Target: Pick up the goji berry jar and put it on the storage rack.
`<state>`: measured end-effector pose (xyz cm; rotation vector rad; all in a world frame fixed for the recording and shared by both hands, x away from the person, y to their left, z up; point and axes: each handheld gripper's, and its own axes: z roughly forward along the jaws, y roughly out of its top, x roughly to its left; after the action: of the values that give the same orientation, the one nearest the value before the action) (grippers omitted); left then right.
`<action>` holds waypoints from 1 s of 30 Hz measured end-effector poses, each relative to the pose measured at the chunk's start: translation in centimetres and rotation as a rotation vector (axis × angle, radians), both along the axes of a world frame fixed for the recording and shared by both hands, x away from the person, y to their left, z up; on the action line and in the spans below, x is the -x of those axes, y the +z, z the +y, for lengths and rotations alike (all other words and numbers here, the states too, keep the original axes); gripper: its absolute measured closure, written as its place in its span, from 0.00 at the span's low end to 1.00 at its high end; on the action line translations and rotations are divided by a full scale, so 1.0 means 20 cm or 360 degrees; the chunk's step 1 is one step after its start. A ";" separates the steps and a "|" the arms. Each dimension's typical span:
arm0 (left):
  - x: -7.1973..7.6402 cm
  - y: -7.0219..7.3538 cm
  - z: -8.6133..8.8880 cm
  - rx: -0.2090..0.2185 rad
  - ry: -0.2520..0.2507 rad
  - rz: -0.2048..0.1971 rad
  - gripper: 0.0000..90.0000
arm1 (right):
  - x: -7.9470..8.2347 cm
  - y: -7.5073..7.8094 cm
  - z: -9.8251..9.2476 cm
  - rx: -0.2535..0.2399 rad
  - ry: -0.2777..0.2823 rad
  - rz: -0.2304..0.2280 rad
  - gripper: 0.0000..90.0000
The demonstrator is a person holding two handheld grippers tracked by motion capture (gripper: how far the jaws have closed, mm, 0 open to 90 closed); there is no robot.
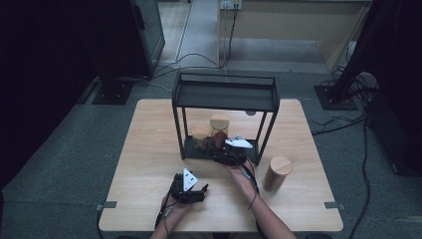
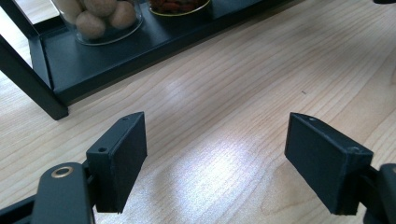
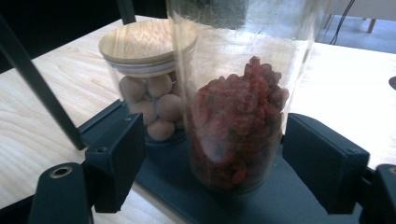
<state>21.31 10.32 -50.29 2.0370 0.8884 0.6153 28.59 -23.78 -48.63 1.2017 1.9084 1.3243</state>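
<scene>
A tall glass jar of red dried berries (image 3: 238, 121) stands on the bottom tray (image 3: 280, 205) of a black two-level rack (image 1: 224, 94). My right gripper (image 3: 212, 154) reaches around this jar from the front. The jar sits between the jaws, with a gap on the left side, so the gripper is open. Beside it is a shorter jar of round nuts (image 3: 144, 70) with a wooden lid. My left gripper (image 2: 215, 140) is open over bare tabletop in front of the rack, with nothing between its jaws. In the high view the left gripper (image 1: 199, 191) is near the front edge and the right gripper (image 1: 224, 152) is at the rack.
A third jar (image 1: 277, 173) with a wooden lid stands on the light wood table (image 1: 149, 149) right of the rack. The rack's upright posts (image 3: 42, 88) flank the jars. Cables and stand bases lie on the floor beyond the table.
</scene>
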 end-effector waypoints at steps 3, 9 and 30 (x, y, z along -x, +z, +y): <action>0.00 0.00 0.00 -0.0004 -0.0001 -0.0002 0.23 | 0.02 0.01 -0.02 -0.0001 0.0039 0.0008 0.24; 0.00 0.00 -0.01 -0.0025 -0.0006 -0.0003 0.23 | 0.04 0.01 -0.05 -0.0017 0.0074 0.0018 0.24; 0.00 0.00 -0.02 -0.0038 -0.0007 -0.0012 0.23 | 0.16 -0.04 -0.10 -0.0014 0.0242 -0.0061 0.23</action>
<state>21.24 9.91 -50.25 2.0561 0.8762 0.6333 25.41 -25.87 -49.35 1.0452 2.0018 1.4242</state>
